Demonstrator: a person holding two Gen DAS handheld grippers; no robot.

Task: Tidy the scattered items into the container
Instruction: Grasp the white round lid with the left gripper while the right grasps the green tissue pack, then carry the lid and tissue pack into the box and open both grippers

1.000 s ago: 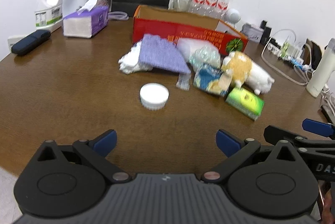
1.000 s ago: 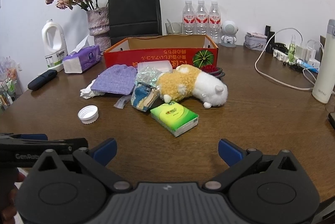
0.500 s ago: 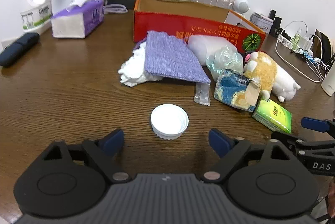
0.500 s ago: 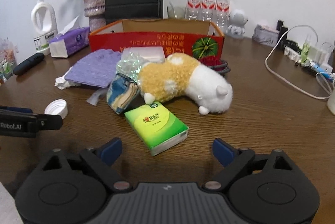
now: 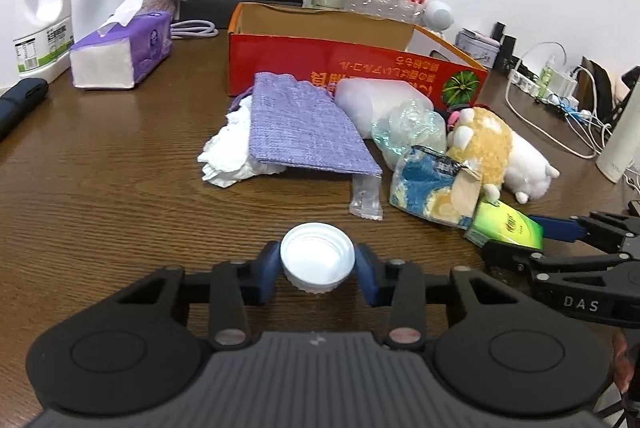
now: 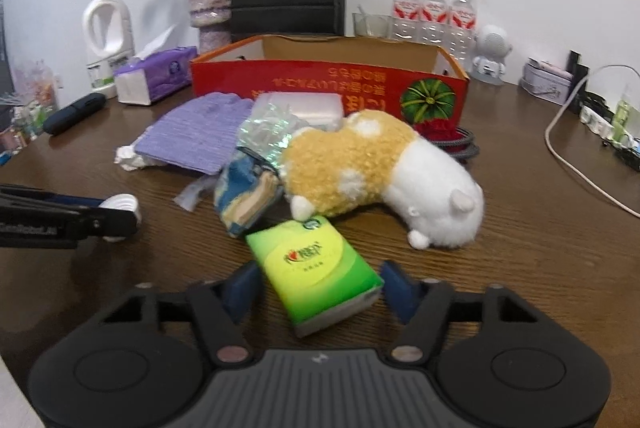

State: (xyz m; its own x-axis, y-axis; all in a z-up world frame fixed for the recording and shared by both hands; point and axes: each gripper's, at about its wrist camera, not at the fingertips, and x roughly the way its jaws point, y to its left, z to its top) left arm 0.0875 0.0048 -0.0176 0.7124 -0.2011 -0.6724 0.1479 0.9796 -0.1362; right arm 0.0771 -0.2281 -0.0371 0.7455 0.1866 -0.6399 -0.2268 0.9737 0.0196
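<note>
white plastic bottle cap (image 5: pixel 317 261) sits open side up on the brown wooden surface (image 5: pixel 120 196), right between the blue pads of my left tongs (image 5: pixel 316 270), whose jaws are closing and look to be touching its sides. my right tongs (image 6: pixel 320 286) are closing too, around a green tissue pack (image 6: pixel 316 268) lying slantwise between the pads; the left pad seems to touch it, the right one stands just off it. beyond the pack lie a tan-and-white plush toy (image 6: pixel 376 168), a blue snack bag (image 6: pixel 246 192), crumpled clear plastic (image 5: pixel 408 132), a purple woven pouch (image 5: pixel 304 132) over white tissue paper (image 5: pixel 232 156). behind them stands the open red cardboard box (image 5: pixel 352 56), the pile just beside its front wall.
</note>
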